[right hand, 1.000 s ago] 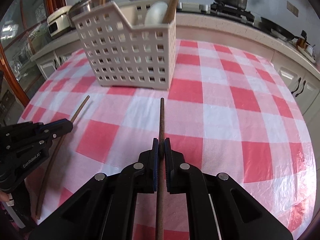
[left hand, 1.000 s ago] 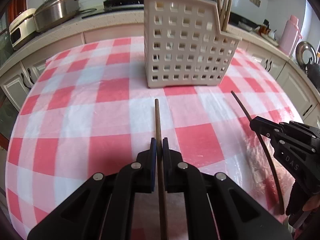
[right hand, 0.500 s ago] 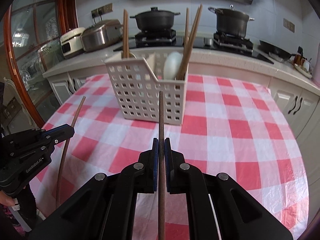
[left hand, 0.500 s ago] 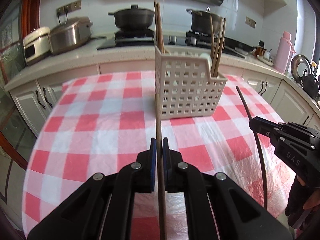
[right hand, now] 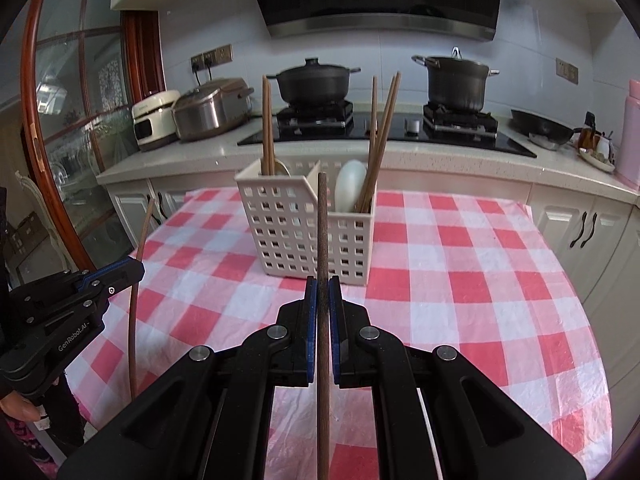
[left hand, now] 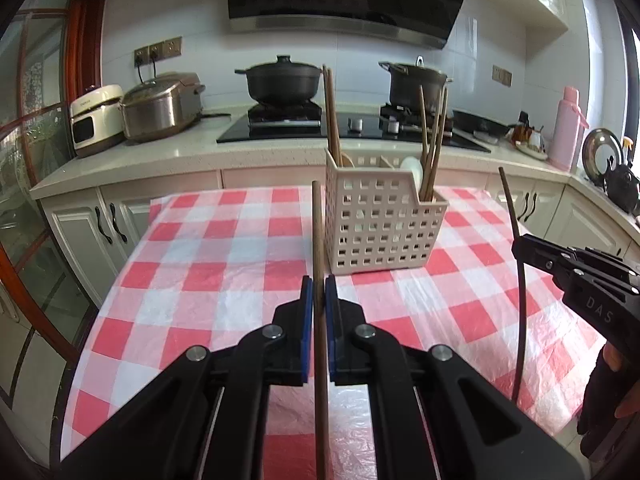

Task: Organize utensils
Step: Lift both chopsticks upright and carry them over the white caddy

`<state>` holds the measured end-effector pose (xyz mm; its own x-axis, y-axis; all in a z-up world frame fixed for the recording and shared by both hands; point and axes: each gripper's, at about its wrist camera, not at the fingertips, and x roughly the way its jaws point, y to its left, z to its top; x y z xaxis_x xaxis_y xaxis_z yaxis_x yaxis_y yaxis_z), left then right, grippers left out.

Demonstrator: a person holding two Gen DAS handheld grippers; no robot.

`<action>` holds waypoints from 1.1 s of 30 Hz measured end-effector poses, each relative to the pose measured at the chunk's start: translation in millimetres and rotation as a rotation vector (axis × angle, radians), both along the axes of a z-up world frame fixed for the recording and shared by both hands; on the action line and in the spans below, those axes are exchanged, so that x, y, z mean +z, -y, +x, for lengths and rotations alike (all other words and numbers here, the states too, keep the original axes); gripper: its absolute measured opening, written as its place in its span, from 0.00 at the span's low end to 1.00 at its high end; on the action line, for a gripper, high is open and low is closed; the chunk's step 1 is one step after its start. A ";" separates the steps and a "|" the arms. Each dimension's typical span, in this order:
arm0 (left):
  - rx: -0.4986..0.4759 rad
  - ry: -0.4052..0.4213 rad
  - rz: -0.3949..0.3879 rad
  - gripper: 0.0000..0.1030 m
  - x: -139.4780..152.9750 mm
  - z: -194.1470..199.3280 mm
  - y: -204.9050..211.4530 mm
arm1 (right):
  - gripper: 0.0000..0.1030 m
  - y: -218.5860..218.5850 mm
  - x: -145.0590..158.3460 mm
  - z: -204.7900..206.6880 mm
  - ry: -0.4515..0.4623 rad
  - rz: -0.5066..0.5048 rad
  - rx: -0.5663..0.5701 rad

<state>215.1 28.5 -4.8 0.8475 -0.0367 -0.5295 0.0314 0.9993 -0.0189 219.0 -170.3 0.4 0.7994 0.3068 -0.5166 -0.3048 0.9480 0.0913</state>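
A white perforated utensil basket point(left hand: 380, 228) point(right hand: 296, 232) stands on the red-checked table and holds several wooden chopsticks and a white spoon point(right hand: 350, 190). My left gripper point(left hand: 319, 292) is shut on a brown chopstick point(left hand: 317, 232), held upright above the table short of the basket. My right gripper point(right hand: 323, 294) is shut on a dark chopstick point(right hand: 322, 224), also raised and pointing at the basket. Each gripper shows in the other's view: the right one point(left hand: 520, 246) with its chopstick point(left hand: 516, 240), the left one point(right hand: 134, 270) with its chopstick point(right hand: 138, 256).
The checked tablecloth point(right hand: 460, 280) covers the table. Behind it runs a kitchen counter with a stove, two black pots point(left hand: 283, 80), rice cookers point(left hand: 160, 106) and a pink flask point(left hand: 566, 128). Cabinets stand to the left and right.
Both grippers have lifted their chopsticks off the table and tilted up, so the views now look level at the basket and counter instead of down at the cloth.
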 end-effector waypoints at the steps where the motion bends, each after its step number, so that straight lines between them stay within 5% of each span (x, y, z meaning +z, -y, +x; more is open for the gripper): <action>1: 0.003 0.010 0.000 0.06 2.0 -2.2 -0.7 | 0.06 -0.2 1.3 -1.3 0.005 0.001 -0.001; 21: 0.027 0.176 0.004 0.06 37.6 -44.9 -2.1 | 0.06 6.2 28.2 -33.6 0.122 0.033 -0.004; 33: 0.029 0.197 0.007 0.06 41.7 -49.2 -2.8 | 0.06 9.7 30.4 -36.6 0.135 0.051 -0.014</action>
<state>165.9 31.3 36.9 0.9356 -0.0078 -0.3530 0.0051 1.0000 -0.0085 182.5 -180.0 30.8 0.8651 0.3184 -0.3877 -0.3044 0.9474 0.0988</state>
